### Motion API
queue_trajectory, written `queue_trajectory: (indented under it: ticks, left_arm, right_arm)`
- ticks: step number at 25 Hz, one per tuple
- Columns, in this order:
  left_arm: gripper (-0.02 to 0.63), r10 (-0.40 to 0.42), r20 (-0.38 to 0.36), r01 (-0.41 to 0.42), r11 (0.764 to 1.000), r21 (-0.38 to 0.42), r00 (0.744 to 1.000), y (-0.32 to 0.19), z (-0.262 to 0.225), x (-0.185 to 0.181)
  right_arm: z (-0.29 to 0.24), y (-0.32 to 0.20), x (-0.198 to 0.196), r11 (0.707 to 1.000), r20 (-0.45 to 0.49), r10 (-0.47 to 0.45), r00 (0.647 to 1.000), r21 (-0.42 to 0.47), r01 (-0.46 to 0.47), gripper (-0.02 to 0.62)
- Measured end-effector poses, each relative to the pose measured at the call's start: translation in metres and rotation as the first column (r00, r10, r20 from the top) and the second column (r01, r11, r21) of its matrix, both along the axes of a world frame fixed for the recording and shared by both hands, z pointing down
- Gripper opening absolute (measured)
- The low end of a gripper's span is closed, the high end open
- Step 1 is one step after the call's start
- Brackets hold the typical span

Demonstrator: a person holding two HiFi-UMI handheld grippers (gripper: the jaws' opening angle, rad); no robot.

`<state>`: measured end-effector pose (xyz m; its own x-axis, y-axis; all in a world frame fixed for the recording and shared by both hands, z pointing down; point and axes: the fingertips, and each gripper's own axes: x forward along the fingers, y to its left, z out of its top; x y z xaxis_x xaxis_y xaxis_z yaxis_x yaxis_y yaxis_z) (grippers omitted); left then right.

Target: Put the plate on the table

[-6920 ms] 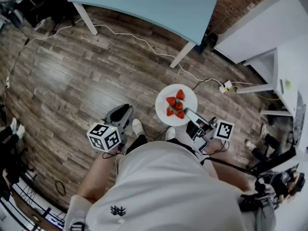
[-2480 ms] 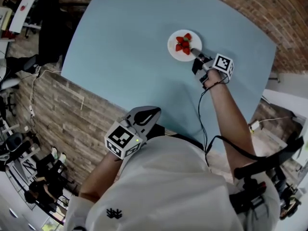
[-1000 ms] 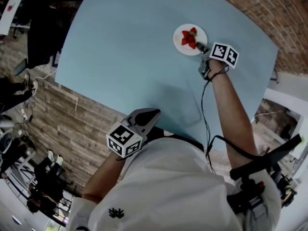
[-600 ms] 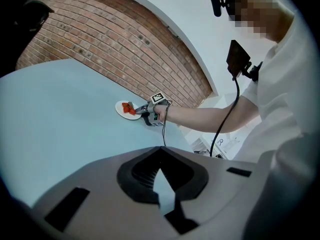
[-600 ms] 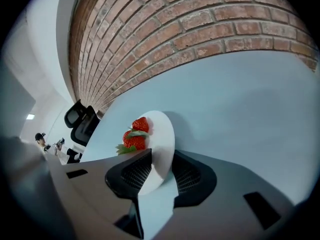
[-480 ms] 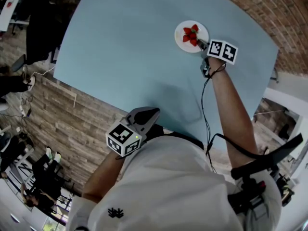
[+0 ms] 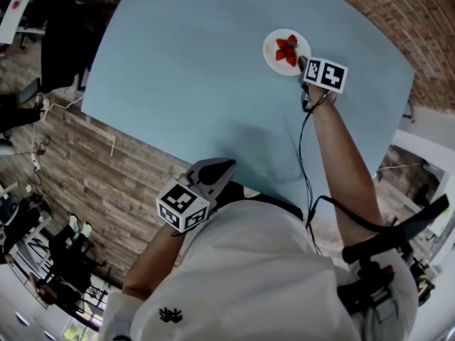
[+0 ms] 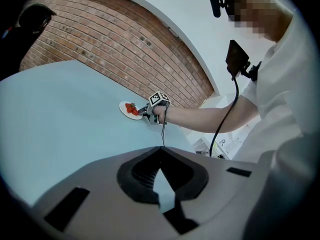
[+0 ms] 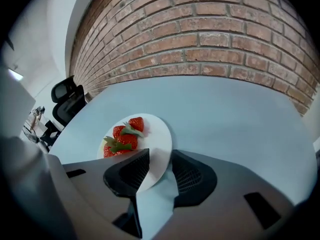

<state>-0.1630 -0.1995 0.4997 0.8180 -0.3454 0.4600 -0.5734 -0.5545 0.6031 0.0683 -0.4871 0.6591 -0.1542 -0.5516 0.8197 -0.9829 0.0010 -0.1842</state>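
Pale blue and matte, the table point(image 7: 178, 84) carries the round white plate point(image 7: 272, 48) of glossy red strawberries point(image 7: 287, 50) on its far side; seen from overhead, the job looks all but done. Left gripper point(image 8: 160, 165) view: smooth grey jaws closed on nothing. Right gripper point(image 9: 160, 156) view: ribbed jaws opening around the plate's thin rim, brick wall point(image 9: 225, 39) behind; only withdrawal seems left.
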Motion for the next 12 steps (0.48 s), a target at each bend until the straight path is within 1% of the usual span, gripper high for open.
queue_trajectory:
  ticks: [3,9,12]
  left_arm:
    - [0.002,-0.003,0.0,0.003,1.0,-0.005,1.0,0.0001,0.0017,-0.0038]
    - [0.002,0.004,-0.009,-0.004,1.0,0.005,1.0,-0.0016,0.0005,-0.0026]
    - [0.002,0.007,-0.013,-0.007,1.0,0.011,1.0,-0.0012,-0.0008,-0.004]
  right_arm:
    - [-0.0009,0.0,-0.0002,1.0,0.001,0.003,1.0,0.017,-0.003,0.146]
    - [-0.0021,0.0005,-0.0004,0.999,0.051,0.025,0.998,0.024,-0.026,0.146]
    - [-0.0058,0.0044,0.0021,0.999,0.061,0.034,0.998,0.038,-0.036,0.146]
